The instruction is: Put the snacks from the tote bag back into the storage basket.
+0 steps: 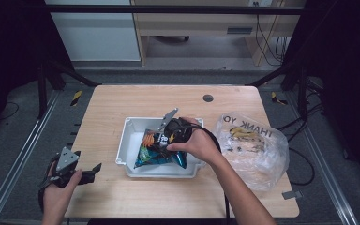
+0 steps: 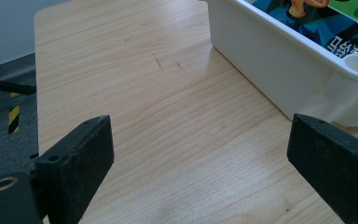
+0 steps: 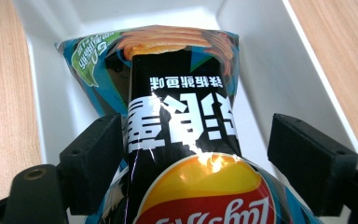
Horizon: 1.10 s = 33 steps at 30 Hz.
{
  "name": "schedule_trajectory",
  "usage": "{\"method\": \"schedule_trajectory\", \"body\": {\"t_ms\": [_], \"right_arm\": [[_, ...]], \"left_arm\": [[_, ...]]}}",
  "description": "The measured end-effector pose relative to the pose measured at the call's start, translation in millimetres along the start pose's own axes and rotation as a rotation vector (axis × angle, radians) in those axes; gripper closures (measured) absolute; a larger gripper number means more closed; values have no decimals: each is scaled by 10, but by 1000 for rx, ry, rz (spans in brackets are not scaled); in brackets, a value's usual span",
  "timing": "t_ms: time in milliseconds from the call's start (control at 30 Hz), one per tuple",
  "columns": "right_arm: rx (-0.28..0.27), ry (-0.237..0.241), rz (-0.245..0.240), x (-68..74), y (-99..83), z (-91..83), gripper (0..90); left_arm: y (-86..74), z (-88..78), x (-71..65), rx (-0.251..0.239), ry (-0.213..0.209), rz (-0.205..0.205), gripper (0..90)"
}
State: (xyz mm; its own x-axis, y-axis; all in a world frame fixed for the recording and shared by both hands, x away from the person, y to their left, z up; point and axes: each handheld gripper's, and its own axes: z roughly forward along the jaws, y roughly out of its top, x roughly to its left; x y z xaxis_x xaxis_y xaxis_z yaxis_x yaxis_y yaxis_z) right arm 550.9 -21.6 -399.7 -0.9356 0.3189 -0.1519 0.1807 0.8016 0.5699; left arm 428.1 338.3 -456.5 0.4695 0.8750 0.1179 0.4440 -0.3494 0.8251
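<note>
A blue, black and orange chip bag [image 1: 157,152] lies in the white bin [image 1: 130,136] at the middle of the table. My right gripper [image 1: 166,140] reaches into the bin from the right, over the bag. In the right gripper view the bag [image 3: 182,93] runs between the two jaws of my right gripper [image 3: 196,135]. The right pad [image 3: 303,154] stands clear of the foil and the left pad sits close beside it, so the gripper is open. My left gripper [image 1: 90,172] hovers open at the front left, above bare wood [image 2: 203,135], with the bin wall [image 2: 279,60] to its right.
A clear plastic bag [image 1: 253,145] printed "THANK YOU", with small items inside, lies right of the bin. A round cable hole [image 1: 208,98] sits near the table's far edge. Bare wood lies left of the bin. Black frame posts stand beyond both sides.
</note>
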Motion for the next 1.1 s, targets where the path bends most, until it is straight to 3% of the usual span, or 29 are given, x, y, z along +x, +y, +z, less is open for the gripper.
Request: {"method": "schedule_trajectory", "body": {"t_ms": [467, 1100], "right_arm": [[-15, -8, 59, 14, 12, -91, 80], [-88, -68, 129, 65, 38, -379, 73]], "left_arm": [[0, 8, 0, 3, -3, 0, 66], [-1, -2, 15, -5, -10, -14, 64]]}}
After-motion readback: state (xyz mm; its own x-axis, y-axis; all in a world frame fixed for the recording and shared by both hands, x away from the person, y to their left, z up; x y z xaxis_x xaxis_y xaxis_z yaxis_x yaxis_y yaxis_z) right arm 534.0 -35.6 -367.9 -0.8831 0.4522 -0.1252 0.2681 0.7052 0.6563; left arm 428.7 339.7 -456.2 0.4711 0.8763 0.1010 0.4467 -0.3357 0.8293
